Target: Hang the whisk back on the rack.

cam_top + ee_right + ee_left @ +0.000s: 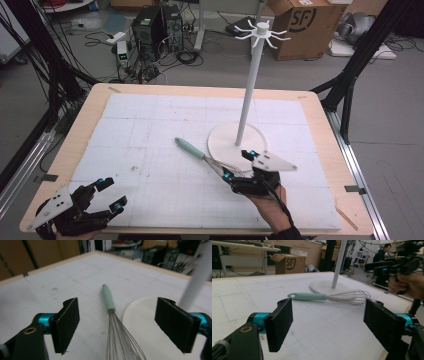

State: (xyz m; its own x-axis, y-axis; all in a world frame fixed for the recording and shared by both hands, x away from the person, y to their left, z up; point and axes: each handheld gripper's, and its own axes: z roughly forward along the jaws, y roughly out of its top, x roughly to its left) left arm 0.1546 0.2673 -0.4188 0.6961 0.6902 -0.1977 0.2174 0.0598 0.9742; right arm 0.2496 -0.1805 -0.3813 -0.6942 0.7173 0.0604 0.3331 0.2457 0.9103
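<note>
A cardboard box [304, 25] read "SF"; the right gripper [241, 165], jaws spread wide, straddled the wires of the whisk [200, 152] lying beside the stand base [222, 140], while the left gripper [111, 193] gaped empty near the table's front corner.

- Left gripper [111, 193] sat low at the near-left, jaws spread wide, nothing between them.
- Right gripper [239, 164], held in right hand [267, 202], jaws wide apart.
</note>
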